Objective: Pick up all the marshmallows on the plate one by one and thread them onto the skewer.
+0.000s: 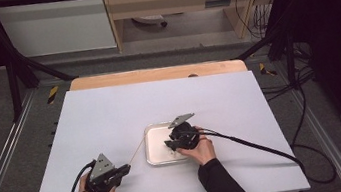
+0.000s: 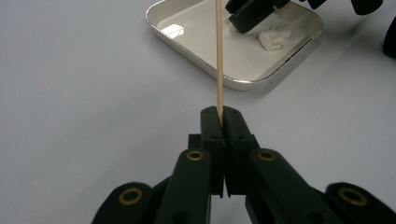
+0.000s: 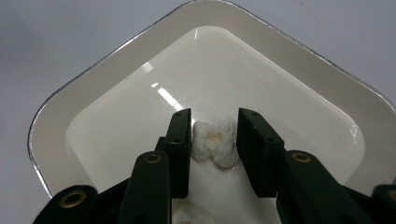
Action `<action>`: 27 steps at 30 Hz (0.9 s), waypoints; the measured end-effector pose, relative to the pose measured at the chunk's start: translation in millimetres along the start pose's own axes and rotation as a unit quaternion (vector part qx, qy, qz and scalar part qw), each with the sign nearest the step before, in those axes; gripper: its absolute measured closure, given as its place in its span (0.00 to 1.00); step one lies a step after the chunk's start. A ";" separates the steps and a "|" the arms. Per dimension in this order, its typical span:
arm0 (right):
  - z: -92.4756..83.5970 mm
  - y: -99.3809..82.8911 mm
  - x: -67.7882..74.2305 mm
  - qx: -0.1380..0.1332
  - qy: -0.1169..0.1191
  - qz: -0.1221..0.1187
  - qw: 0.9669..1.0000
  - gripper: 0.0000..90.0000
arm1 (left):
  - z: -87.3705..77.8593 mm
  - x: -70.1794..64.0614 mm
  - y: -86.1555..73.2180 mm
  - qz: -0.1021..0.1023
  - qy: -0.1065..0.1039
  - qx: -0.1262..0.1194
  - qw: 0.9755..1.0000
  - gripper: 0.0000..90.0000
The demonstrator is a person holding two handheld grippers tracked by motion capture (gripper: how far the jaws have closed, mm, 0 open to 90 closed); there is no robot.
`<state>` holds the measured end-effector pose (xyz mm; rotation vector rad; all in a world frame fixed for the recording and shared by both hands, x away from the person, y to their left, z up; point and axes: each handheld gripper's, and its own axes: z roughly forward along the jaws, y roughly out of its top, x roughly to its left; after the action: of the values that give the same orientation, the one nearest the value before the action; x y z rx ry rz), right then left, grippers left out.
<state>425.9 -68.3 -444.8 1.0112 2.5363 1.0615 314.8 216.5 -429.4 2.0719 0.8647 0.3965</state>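
A thin wooden skewer (image 2: 219,56) is pinched at its near end by my left gripper (image 2: 219,112), which is shut on it. The stick points from the left gripper (image 1: 125,169) toward a shallow white tray (image 1: 152,151). My right gripper (image 3: 214,116) reaches down into the tray (image 3: 93,88), its jaws on either side of a white puffy lump (image 3: 215,142). The pads stand close to the lump's sides, not visibly pressing it. In the left gripper view the right gripper (image 2: 247,14) hangs over the tray (image 2: 243,84), with a white lump (image 2: 275,36) beside it.
The tray sits on a pale sheet over a wooden table (image 1: 155,74), right of centre and near the front. A further white piece (image 3: 184,214) lies below the right jaws. The right gripper's cable (image 1: 262,149) trails off to the right. Bare sheet spreads behind and left.
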 end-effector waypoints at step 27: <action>-62.2 3.0 -10.8 -0.100 0.062 0.050 0.992 0.81 | 0.6 -6.0 1.2 0.007 -0.004 -0.008 1.000 0.98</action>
<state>408.8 -108.1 -398.8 1.0563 2.4306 1.4169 311.4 211.4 -428.7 2.0637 0.8400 0.4025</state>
